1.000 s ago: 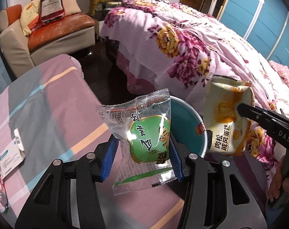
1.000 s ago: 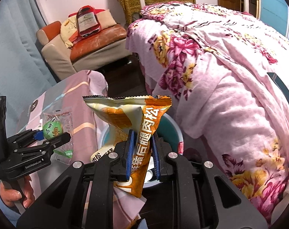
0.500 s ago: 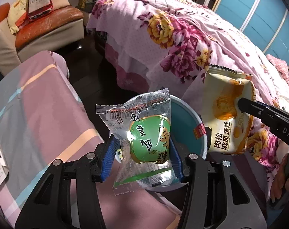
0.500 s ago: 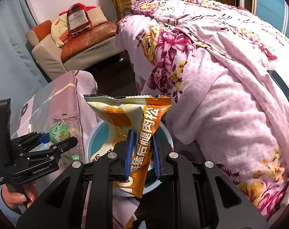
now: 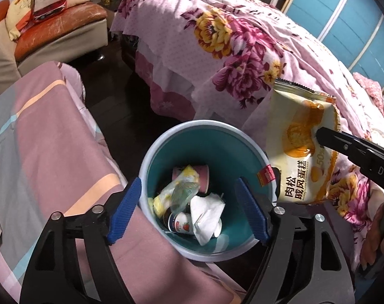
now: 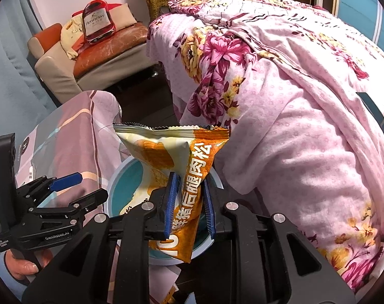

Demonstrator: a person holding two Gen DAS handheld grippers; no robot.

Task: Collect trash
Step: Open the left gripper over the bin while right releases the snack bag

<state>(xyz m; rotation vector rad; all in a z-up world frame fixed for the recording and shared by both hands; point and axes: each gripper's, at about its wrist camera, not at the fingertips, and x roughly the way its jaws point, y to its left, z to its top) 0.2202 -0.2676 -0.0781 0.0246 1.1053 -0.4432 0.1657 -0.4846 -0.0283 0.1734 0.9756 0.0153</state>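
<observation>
A pale blue trash bin (image 5: pixel 192 124) with a teal inside stands on the floor, holding wrappers, a white tissue (image 5: pixel 204 212) and a small cup. My left gripper (image 5: pixel 187 182) hangs right above the bin's mouth; its jaws are opening and nothing is between them. From the right wrist view the left gripper (image 6: pixel 90 186) sits at the bin's (image 6: pixel 123 185) left rim. My right gripper (image 6: pixel 189 179) is shut on a cream and orange cake packet (image 6: pixel 171 147), held upright over the bin. That packet (image 5: pixel 298 157) hangs at the bin's right rim.
A bed with a pink floral cover (image 5: pixel 229 38) rises just behind and to the right of the bin. A table under a striped pink cloth (image 5: pixel 52 139) is at the left. A sofa (image 5: pixel 52 30) stands further back. A person's hand (image 6: pixel 22 266) grips the left handle.
The left jaws have spread wide and the green snack packet they held has gone from between them. Both grippers came closer to the bin. The right gripper still holds the cake packet.
</observation>
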